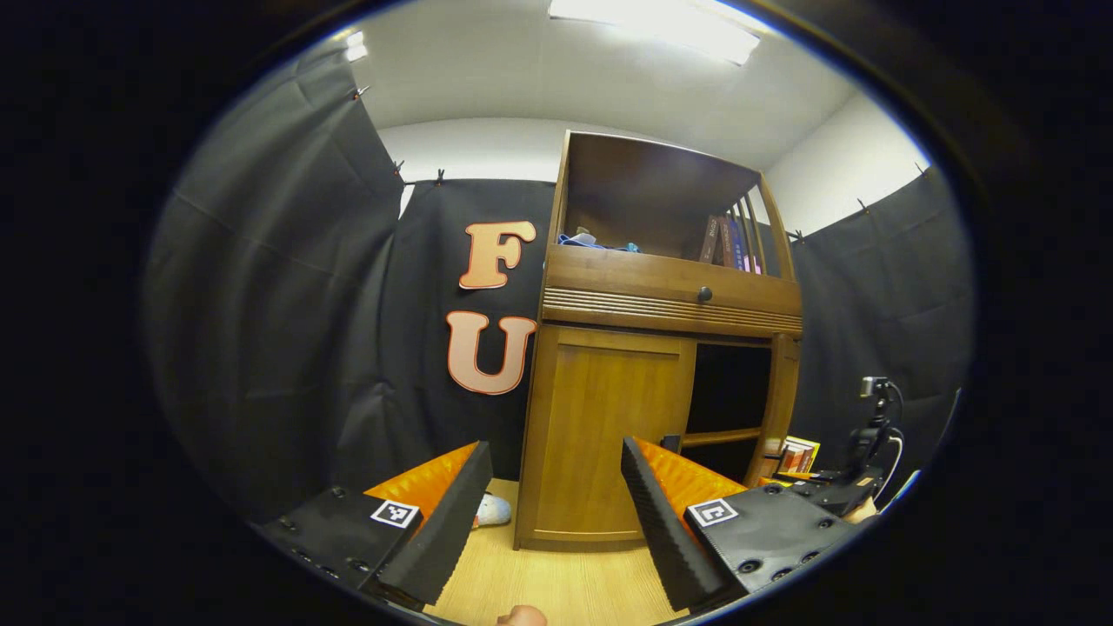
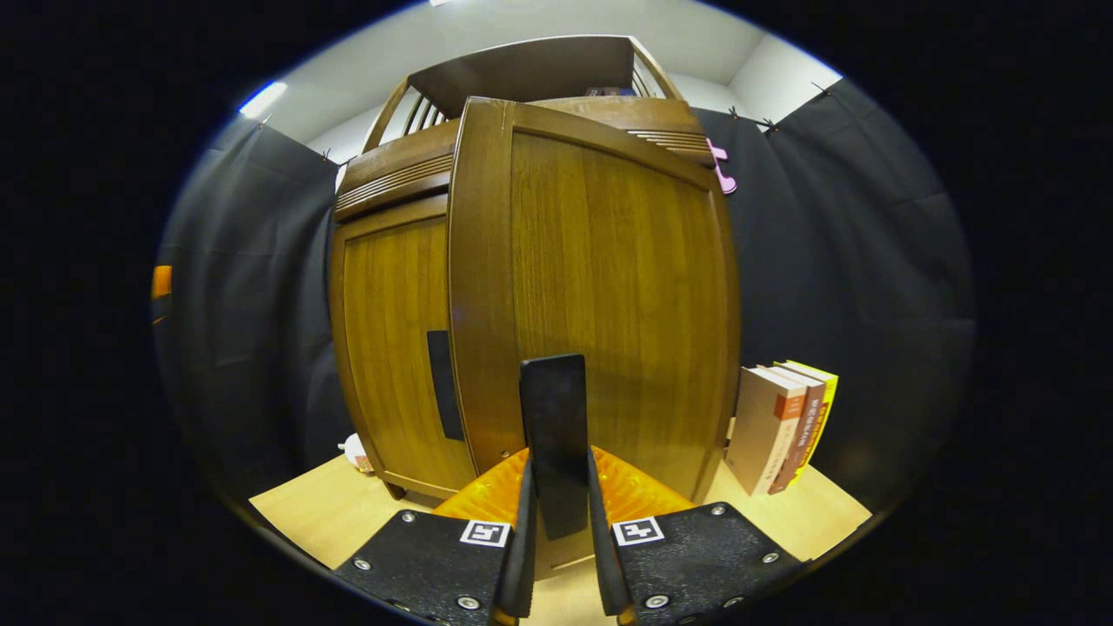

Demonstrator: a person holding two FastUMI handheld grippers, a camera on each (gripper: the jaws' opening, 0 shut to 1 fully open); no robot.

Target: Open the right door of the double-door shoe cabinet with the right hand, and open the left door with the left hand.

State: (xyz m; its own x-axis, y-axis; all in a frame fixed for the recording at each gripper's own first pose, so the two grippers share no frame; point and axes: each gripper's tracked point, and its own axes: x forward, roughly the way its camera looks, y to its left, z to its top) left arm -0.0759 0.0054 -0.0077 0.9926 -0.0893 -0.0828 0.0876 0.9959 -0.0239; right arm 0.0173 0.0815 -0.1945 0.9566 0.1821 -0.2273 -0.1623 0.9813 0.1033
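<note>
Between the right hand-held gripper [image 2: 556, 556] fingers: dark upright handle [image 2: 554, 435] of right door [image 2: 600, 296], both fingers pressed against its sides, nearly closed on it. Right door swung out toward the camera, its panel just ahead. Left of that gripper and farther back, left door [image 2: 391, 348], flat in its frame, dark handle strip on its near edge. Right of the gripper, past the door edge, row of books [image 2: 783, 426] standing upright on the light wood surface [image 2: 322, 513]. Small pink clip [image 2: 722, 174] up high at the open door's top right corner, on the cloth.

At the bottom of the left gripper view: left hand-held gripper [image 1: 556, 522], fingers spread wide, holding nothing, over the surface, short of the cabinet. Straight ahead between those fingers, left door [image 1: 609, 435], shut. Right of it, dark open compartment [image 1: 730, 391] with a shelf board across. Small white object [image 1: 492, 509] on the surface by the cabinet's left foot, behind the left finger. Far right of that gripper, other hand-held gripper's rig [image 1: 861, 461] low near the cabinet's right side, with books [image 1: 796, 454] beside it. Above the doors, drawer with a round dark knob [image 1: 704, 295]. Farther up, open top shelf [image 1: 661, 209] with books leaning at its right end and some blue and white items at its left.
</note>
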